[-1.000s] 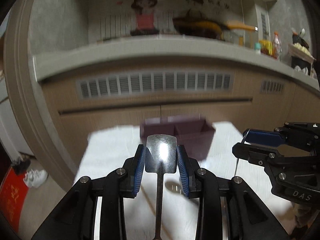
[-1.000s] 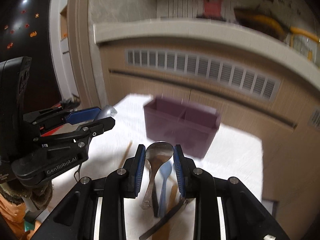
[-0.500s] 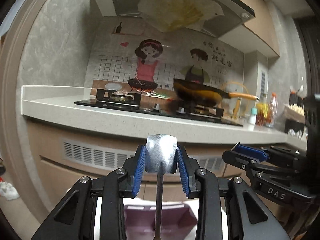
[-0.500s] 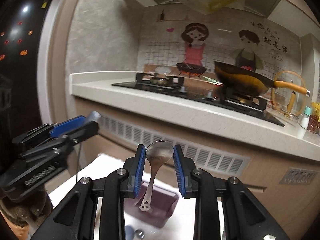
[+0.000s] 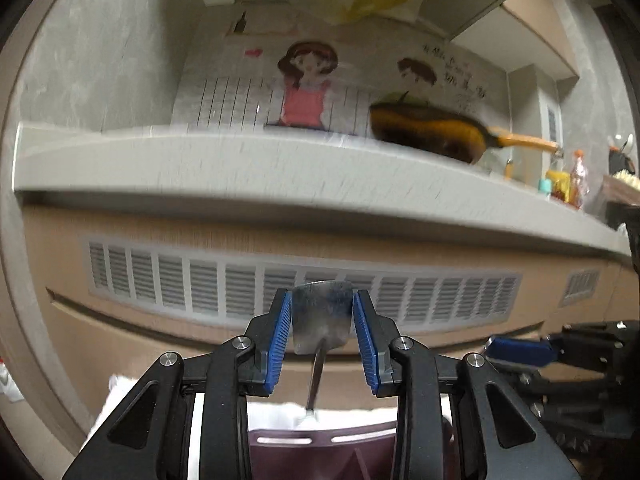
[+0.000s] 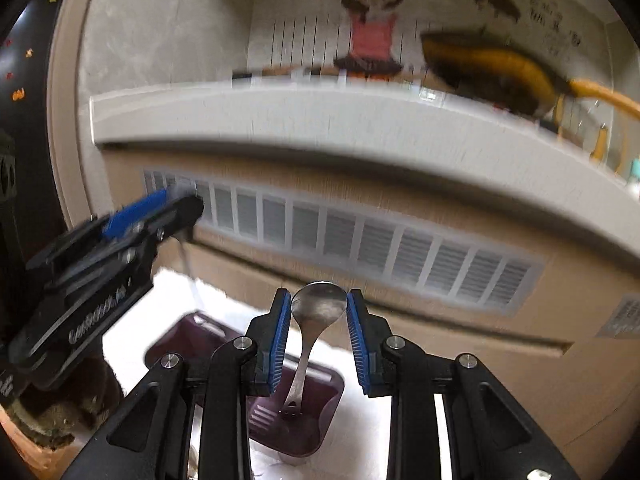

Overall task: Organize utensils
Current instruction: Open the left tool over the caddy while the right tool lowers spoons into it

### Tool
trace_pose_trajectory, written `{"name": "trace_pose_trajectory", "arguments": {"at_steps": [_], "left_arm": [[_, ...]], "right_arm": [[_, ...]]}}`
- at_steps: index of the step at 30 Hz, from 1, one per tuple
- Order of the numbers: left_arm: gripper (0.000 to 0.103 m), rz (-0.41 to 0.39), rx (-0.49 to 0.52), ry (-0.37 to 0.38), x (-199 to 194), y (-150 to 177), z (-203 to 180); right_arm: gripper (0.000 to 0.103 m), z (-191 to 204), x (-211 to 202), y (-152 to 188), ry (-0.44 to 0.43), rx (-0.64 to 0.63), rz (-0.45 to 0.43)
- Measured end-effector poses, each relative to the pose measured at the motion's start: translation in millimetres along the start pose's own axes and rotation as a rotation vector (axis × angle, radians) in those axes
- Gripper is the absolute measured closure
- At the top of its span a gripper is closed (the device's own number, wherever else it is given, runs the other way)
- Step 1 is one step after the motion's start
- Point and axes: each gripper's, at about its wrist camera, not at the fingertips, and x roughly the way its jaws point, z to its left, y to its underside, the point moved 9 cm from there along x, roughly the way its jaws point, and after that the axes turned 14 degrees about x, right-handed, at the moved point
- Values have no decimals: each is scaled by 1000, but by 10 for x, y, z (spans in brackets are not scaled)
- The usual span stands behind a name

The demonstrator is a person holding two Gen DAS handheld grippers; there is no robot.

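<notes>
My left gripper (image 5: 322, 320) is shut on the flat head of a metal spatula-like utensil (image 5: 323, 312); its thin handle hangs down over the back rim of the purple utensil holder (image 5: 320, 446). My right gripper (image 6: 316, 316) is shut on the bowl of a round metal spoon (image 6: 319, 303). The spoon's handle hangs with its end just above the right compartment of the purple holder (image 6: 316, 428). Each gripper shows in the other's view: the right gripper (image 5: 494, 350) at the right edge, the left gripper (image 6: 188, 202) at the left, blurred, with its utensil's handle dangling.
The holder stands on a white cloth (image 6: 132, 344) over a small table. Close behind rises a beige cabinet front with a long vent grille (image 5: 304, 300), topped by a grey counter (image 5: 240, 168). A dark wok (image 5: 428, 132) sits on the counter.
Both grippers have lifted their utensils off the cloth and carried them forward. The holder, ahead of them a second ago, is now right under the hanging handles. Both grips are unchanged.
</notes>
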Motion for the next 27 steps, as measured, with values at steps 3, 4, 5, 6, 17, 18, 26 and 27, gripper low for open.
{"name": "trace_pose_trajectory", "arguments": {"at_steps": [3,4,5,6,17,18,26,27], "left_arm": [[70,92,-44,26,166,350,44],[70,113,-54,31,186,441,52],[70,140,-72,38,205,564,73],[70,153,-81,42,208,624,82],[69,251,-82,36,-34,898,149],[69,264,-96,39,-53,925,167],[59,290,-71,61,-170,900,122],[56,285,-58,67,-177,880,84]], "right_arm": [[77,6,199,231,-7,-3,57],[77,19,272,333,-17,-2,86],[77,25,317,404,-22,-3,103],[77,32,348,470,-25,-5,116],[75,83,444,783,-50,-17,184],[74,77,420,775,-49,-14,180],[67,24,240,677,-35,-11,159],[66,21,217,680,-35,-7,158]]}}
